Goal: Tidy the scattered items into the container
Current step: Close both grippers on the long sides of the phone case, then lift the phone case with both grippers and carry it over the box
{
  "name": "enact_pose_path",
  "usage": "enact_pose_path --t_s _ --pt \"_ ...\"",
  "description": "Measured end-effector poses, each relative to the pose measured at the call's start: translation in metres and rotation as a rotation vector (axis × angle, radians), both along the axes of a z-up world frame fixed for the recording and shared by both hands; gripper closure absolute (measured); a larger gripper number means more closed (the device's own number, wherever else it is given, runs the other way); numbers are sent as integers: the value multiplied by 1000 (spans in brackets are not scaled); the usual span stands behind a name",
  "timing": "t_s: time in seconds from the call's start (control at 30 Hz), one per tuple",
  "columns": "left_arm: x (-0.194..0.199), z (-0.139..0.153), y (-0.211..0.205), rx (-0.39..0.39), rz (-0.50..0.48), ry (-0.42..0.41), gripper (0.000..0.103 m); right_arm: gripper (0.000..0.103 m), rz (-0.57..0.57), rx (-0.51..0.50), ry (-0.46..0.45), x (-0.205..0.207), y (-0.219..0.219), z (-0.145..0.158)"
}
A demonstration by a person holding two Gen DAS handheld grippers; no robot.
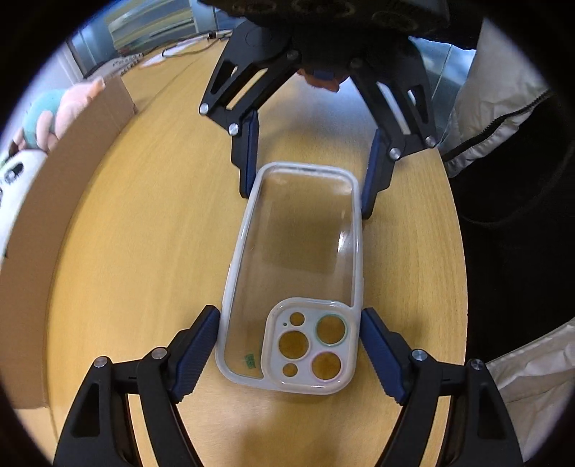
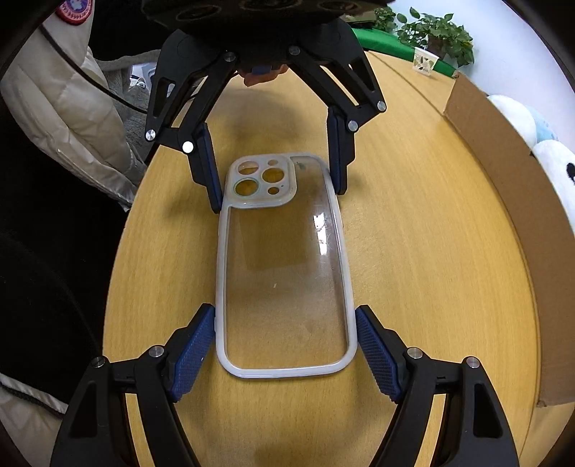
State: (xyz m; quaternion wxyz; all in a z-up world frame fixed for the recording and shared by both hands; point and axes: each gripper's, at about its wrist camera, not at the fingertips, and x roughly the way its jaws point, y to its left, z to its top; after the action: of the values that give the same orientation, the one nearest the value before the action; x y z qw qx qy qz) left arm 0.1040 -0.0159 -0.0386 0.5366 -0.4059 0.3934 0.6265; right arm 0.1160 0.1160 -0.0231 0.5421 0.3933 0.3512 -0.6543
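Note:
A clear phone case (image 1: 298, 273) with a whitish rim and camera cut-outs lies flat on the wooden table (image 1: 143, 233). My left gripper (image 1: 289, 354) straddles its camera end, blue pads touching or nearly touching both long edges. My right gripper (image 2: 285, 350) straddles the opposite plain end of the case (image 2: 284, 273) the same way. Each gripper shows in the other's view: the right one (image 1: 307, 179), the left one (image 2: 276, 179). The case rests on the table, not lifted. A cardboard box (image 1: 54, 215) stands at the table's side.
The cardboard box (image 2: 510, 201) holds plush toys (image 1: 54, 115), also seen in the right wrist view (image 2: 539, 143). A person in a white puffer jacket (image 2: 72, 107) stands at the table edge. Potted plants (image 2: 435, 32) sit far back. A cable (image 1: 187, 46) lies at the far end.

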Motion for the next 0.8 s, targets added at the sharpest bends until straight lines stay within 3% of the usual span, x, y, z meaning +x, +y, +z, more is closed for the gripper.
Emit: enact_pose_path --t_s 0.2,0.4,0.57,0.67,0.8 --pt "-8 34 -1 -2 -23 116 24 21 -1 16 65 -9 8 21" --pt "-52 103 -10 9 -35 255 25 21 3 48 196 -39 8 78" --pt "-127 165 5 28 -33 380 25 21 10 71 326 -82 20 147" --pt "-164 195 -2 -1 -34 436 25 21 20 105 382 -112 25 185" --pt "-214 222 -3 -37 -5 459 25 21 38 148 443 -154 16 224"
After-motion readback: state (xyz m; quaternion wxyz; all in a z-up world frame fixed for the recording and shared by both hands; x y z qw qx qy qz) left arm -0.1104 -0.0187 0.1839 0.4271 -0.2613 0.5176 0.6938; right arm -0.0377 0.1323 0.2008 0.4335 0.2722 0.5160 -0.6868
